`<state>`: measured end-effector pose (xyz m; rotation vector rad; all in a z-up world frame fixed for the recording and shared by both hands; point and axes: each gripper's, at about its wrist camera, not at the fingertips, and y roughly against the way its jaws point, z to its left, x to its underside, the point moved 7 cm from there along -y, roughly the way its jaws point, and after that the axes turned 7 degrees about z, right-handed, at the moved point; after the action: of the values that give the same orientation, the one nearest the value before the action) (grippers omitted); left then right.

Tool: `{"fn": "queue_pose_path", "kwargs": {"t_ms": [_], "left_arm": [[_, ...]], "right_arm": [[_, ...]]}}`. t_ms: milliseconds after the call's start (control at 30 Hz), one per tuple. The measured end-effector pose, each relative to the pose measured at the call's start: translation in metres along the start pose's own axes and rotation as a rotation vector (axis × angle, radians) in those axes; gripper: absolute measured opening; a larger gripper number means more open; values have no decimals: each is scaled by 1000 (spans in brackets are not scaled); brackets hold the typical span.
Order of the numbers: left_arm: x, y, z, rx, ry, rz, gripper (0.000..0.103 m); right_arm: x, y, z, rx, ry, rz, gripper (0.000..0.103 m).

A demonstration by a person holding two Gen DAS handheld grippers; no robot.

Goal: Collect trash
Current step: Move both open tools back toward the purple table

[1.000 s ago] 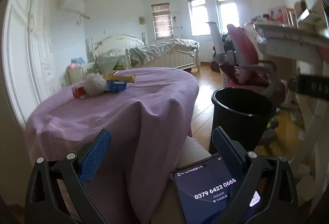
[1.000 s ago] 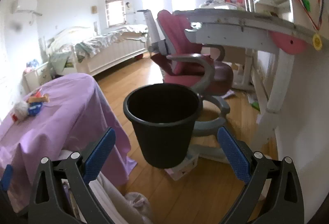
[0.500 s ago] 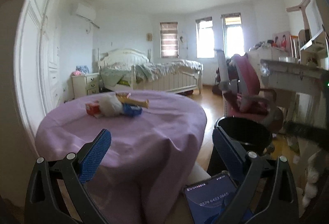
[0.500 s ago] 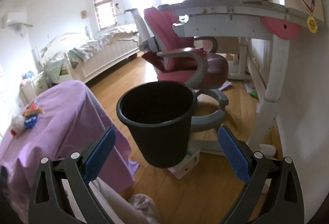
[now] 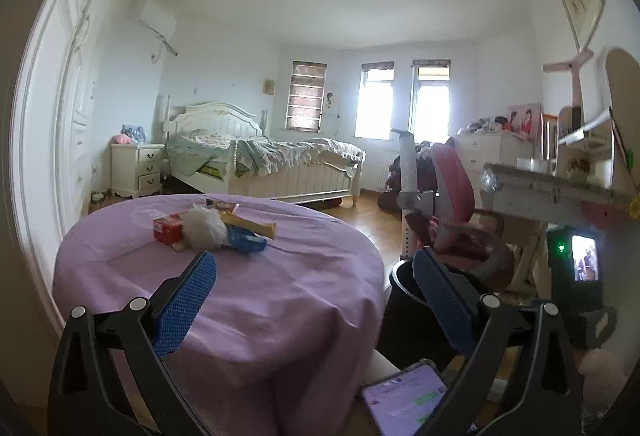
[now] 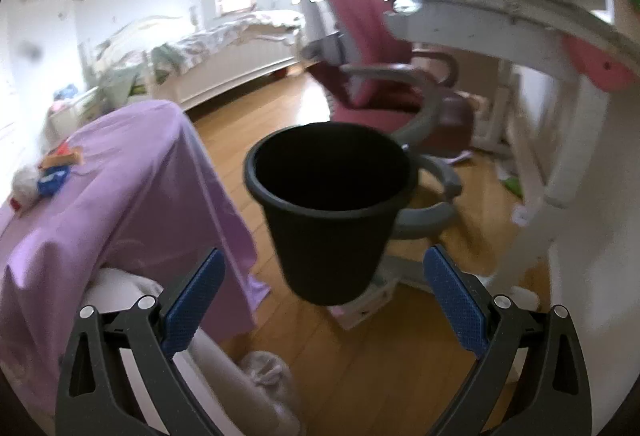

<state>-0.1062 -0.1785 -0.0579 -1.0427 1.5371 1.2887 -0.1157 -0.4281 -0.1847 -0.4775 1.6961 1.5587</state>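
Several light, soft trash pieces (image 5: 208, 230) lie together on the purple worktop (image 5: 280, 296); pinch the wrappers mid-body. Left tongs (image 5: 316, 286) and right tongs (image 6: 324, 282) stand released, empty, near the bin (image 6: 330, 212).

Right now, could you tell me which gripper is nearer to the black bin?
Right. The right gripper faces the black bin directly, open. The left gripper points at the purple table, the bin beside its right finger.
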Motion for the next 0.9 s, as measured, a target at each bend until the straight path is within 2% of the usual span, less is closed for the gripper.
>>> {"fn": "queue_pose_path", "kwargs": {"t_ms": [100, 200, 333, 367, 433, 533, 633, 700, 733, 800, 867, 900], "left_arm": [[-12, -8, 30, -41, 18, 25, 98], [-30, -28, 71, -87, 41, 72, 98], [-52, -74, 118, -126, 38, 177, 98], [-58, -94, 130, -123, 23, 228, 98], [-63, -117, 142, -115, 13, 280, 98], [-71, -162, 163, -82, -9, 365, 98], [-69, -198, 181, -69, -26, 448, 97], [-65, -215, 194, -73, -29, 486, 97], [-63, -222, 198, -68, -31, 506, 96], [-56, -237, 206, -58, -46, 564, 90], [-48, -244, 209, -38, -63, 609, 79], [-45, -245, 210, -29, -69, 623, 79]], "right_arm": [[-19, -4, 10, -58, -10, 3, 98], [-52, -5, 35, -161, 13, -15, 98], [-101, -12, 110, -336, 125, -1, 98], [-110, -14, 126, -364, 150, 4, 98], [-127, -20, 168, -438, 224, 24, 98], [-144, -32, 241, -533, 355, 94, 98], [-152, -44, 294, -586, 438, 157, 97], [-155, -55, 325, -595, 468, 215, 89], [-159, -63, 342, -617, 463, 261, 88], [-165, -76, 366, -637, 442, 315, 88], [-169, -88, 396, -634, 447, 356, 88], [-169, -93, 407, -628, 451, 369, 88]]}}
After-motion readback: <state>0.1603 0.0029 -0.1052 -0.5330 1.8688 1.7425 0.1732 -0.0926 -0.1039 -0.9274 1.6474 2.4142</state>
